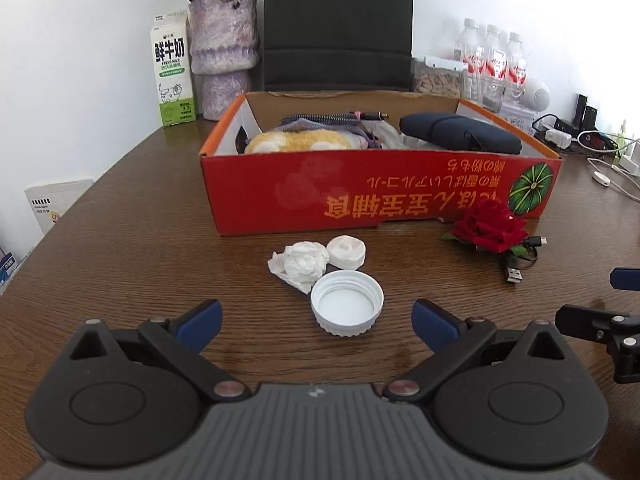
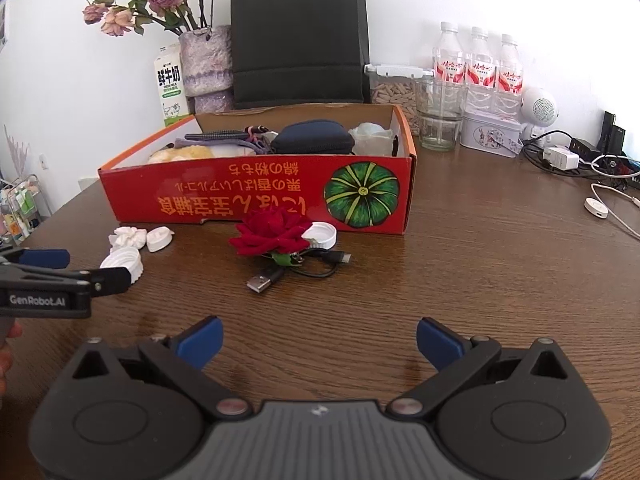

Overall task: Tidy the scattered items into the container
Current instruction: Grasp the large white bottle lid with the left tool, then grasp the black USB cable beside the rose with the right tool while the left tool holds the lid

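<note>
Hovering tongs, both spread apart
White cap [image 1: 347, 309] lies just ahead between left tongs [image 1: 317, 322]; right tongs [image 2: 319, 343] face red rose [image 2: 273, 236].

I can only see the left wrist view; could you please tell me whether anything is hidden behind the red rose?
Observer: Yes, a white cap lies behind the red rose, near the red box.
Operator: Thank you. Is the right gripper open?
Observer: Yes, the right gripper is open and empty.
Operator: And the black thing behind the box?
Observer: It has carry handles on top: a black paper bag.
</note>
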The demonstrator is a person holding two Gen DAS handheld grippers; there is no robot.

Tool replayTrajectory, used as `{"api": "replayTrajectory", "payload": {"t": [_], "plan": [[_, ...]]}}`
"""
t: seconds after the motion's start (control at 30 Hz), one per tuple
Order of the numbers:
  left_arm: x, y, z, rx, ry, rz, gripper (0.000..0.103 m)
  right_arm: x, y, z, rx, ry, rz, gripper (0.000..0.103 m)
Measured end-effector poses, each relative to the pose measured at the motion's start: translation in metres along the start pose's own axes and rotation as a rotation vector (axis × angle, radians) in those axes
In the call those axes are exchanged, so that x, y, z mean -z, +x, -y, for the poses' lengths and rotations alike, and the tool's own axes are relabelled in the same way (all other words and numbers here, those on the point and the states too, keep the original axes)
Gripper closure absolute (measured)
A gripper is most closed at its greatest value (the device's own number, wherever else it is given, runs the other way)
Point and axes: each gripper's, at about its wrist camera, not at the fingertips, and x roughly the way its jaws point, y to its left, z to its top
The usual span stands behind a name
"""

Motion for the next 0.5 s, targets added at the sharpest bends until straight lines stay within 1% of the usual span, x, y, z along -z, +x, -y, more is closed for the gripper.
{"api": "replayTrajectory", "payload": {"t": [0.03, 0.1, 0.13, 0.2, 0.23, 0.27, 0.3, 0.37, 0.5], "plan": [[0.000, 0.002, 0.001, 0.000, 0.003, -0.003, 0.000, 0.000, 0.001, 0.000, 0.000, -0.001, -0.004, 0.000], [-0.002, 0.004, 0.002, 0.006, 0.005, -0.003, 0.013, 0.000, 0.004, 0.000, 0.001, -0.002, -0.010, 0.000], [-0.002, 0.005, 0.003, 0.007, 0.005, -0.008, 0.016, -0.001, 0.005, 0.000, 0.002, -0.003, -0.014, 0.000], [-0.003, 0.009, 0.004, 0.017, 0.005, -0.021, 0.033, -0.001, 0.007, 0.000, 0.002, -0.003, -0.021, 0.000], [-0.003, 0.009, 0.004, 0.020, 0.006, -0.015, 0.035, -0.002, 0.008, 0.001, 0.002, -0.004, -0.022, 0.000], [-0.004, 0.009, 0.005, 0.021, 0.008, -0.012, 0.041, -0.002, 0.009, 0.001, 0.001, -0.005, -0.022, 0.000], [-0.004, 0.009, 0.006, 0.028, 0.013, -0.006, 0.050, -0.003, 0.010, 0.001, 0.000, -0.005, -0.023, 0.000], [-0.004, 0.009, 0.007, 0.037, 0.020, 0.004, 0.062, -0.005, 0.013, 0.001, 0.001, -0.009, -0.025, 0.000], [-0.004, 0.010, 0.004, 0.037, -0.003, 0.015, 0.062, -0.008, 0.018, 0.000, 0.001, -0.014, -0.028, 0.000]]}}
